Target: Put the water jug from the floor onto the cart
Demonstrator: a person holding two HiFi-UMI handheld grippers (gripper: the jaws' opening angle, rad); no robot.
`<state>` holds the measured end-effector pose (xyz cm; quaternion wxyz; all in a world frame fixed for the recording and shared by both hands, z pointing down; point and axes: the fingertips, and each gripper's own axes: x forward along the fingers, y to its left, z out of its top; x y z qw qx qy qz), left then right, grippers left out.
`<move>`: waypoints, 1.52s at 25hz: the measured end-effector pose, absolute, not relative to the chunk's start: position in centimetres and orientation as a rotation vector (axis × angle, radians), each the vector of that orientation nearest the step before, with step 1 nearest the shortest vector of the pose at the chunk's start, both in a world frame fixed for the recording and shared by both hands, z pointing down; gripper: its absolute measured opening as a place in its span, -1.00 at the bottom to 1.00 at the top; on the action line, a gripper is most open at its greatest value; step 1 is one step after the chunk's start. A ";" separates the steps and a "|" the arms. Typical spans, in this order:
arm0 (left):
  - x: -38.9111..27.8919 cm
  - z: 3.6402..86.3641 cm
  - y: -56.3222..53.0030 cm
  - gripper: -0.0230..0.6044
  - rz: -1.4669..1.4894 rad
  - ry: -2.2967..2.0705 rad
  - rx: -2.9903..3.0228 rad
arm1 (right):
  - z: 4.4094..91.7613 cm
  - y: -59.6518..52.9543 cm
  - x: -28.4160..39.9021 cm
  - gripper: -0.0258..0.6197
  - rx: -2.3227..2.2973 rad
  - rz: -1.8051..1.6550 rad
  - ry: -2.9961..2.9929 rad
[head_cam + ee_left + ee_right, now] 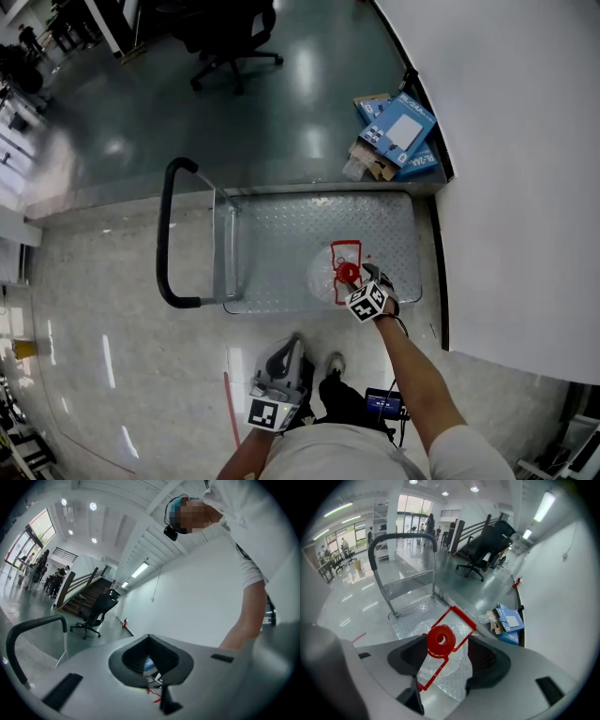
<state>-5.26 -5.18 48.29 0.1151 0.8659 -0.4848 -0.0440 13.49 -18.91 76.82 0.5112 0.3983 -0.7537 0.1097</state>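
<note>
A person stands at the near edge of a flatbed cart [281, 244] whose ridged metal deck carries the water jug [324, 274]. The clear jug sits on the deck's near right part, no longer on the floor, so the lift itself looks done. The right hand-held gripper [371, 281] hangs directly over the jug's red cap [441, 641]. Its jaws are spread, with the cap and the red carrying handle [461, 615] between them and neither pad seen to press on either. The left hand-held gripper [286, 354] is held low by the person's legs, well apart from the jug. Its jaws are pressed together, bar a thin slit, on nothing. The cart's black push bar [167, 234] rises at the left, and blue boxes [398, 131] lie on the floor by the white wall beyond the far right corner. How full the jug is cannot be read through its clear walls. If it holds water it would probably be heavy and inclined to swing or slosh. Its body looks smooth, rounded and thin enough to flex, which makes poor purchase for two narrow jaws. The stiff red handle beside the cap seems the surest hold, taken close to the neck so that the load hangs straight. A grip on the cap alone could slip or twist.
</note>
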 end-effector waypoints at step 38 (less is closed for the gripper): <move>4.2 37.8 2.4 -0.92 -0.248 -1.581 2.642 | 38.8 4.0 23.4 -0.88 1.968 0.086 -2.418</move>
